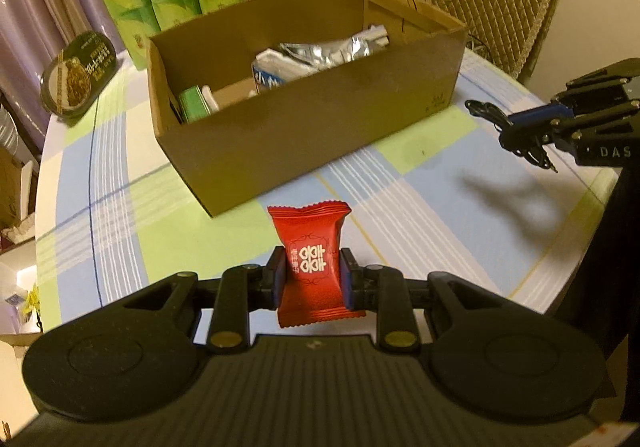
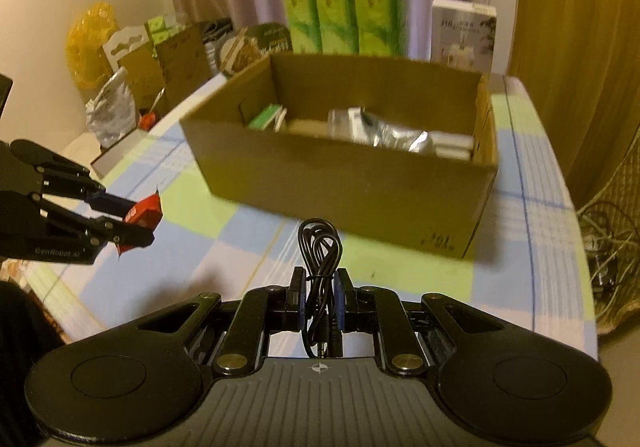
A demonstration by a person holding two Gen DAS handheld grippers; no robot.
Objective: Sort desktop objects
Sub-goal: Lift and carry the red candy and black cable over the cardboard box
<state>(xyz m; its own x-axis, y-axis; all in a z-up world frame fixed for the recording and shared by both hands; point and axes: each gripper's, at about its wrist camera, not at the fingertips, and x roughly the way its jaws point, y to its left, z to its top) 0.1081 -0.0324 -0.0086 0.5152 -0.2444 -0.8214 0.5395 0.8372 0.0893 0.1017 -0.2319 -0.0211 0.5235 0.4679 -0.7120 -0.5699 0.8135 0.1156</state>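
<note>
Left gripper is pinching red candy packet mid-body, light, crinkly, likely slippery | right gripper is clamping coiled black cable, limp, at its bundle | cardboard box is waiting ahead.

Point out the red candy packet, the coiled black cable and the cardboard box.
red candy packet [image 1: 308, 259]: left wrist view, on its printed front.
coiled black cable [image 2: 320, 247]: right wrist view, on its upper loops.
cardboard box [image 1: 304, 135]: left wrist view, on its near wall.
</note>
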